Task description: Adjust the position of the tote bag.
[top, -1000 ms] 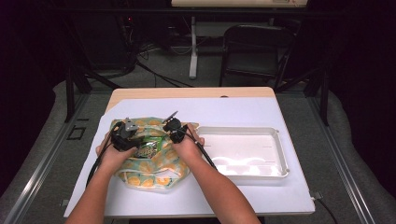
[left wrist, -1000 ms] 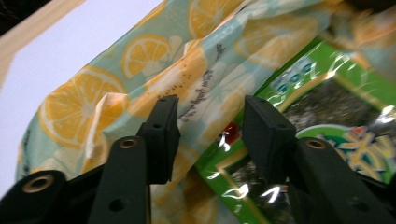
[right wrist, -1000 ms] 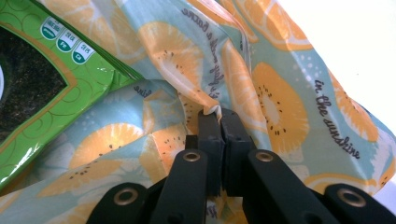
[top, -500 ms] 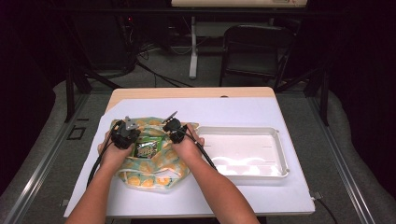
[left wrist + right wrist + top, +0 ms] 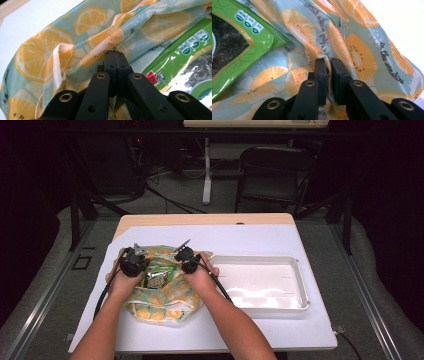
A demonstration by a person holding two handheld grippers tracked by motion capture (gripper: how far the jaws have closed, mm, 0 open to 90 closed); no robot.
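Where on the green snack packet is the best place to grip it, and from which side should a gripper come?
Probably the packet's upper edge, coming from above. It lies flat in the mouth of the fruit-print bag, whose rim the left gripper and right gripper pinch on either side, so only its top face and edge are exposed.

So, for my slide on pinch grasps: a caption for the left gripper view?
Left gripper shut on the citrus-print bag, green packet beside it.
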